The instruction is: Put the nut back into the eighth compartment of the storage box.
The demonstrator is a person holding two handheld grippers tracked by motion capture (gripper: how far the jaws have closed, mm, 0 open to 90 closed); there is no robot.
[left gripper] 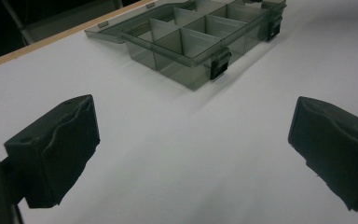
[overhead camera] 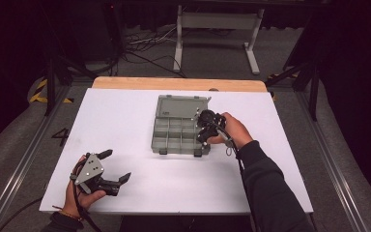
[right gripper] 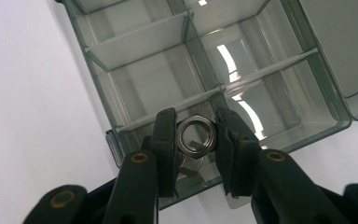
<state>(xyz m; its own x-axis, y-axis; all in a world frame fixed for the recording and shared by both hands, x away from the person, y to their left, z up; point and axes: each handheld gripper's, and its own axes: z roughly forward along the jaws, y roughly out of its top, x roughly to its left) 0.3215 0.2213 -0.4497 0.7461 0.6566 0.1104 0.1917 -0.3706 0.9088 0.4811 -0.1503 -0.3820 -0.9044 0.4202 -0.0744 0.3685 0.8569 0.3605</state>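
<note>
Nearest me, my left gripper [overhead camera: 110, 170] rests low on the white tabletop [overhead camera: 125, 125] with its fingers [left gripper: 56, 149] spread wide around nothing. Farther out, my right gripper [right gripper: 196, 135] has its fingers clamped on a metal nut [right gripper: 196, 134], held over a near corner compartment of the open grey box [overhead camera: 174, 133].

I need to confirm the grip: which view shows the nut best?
The right gripper view: the nut sits close up between the right claw pads, over a corner compartment of the open box. In the high view the hand and claw cover that spot. The left gripper view gives the box from afar, without the nut.
</note>
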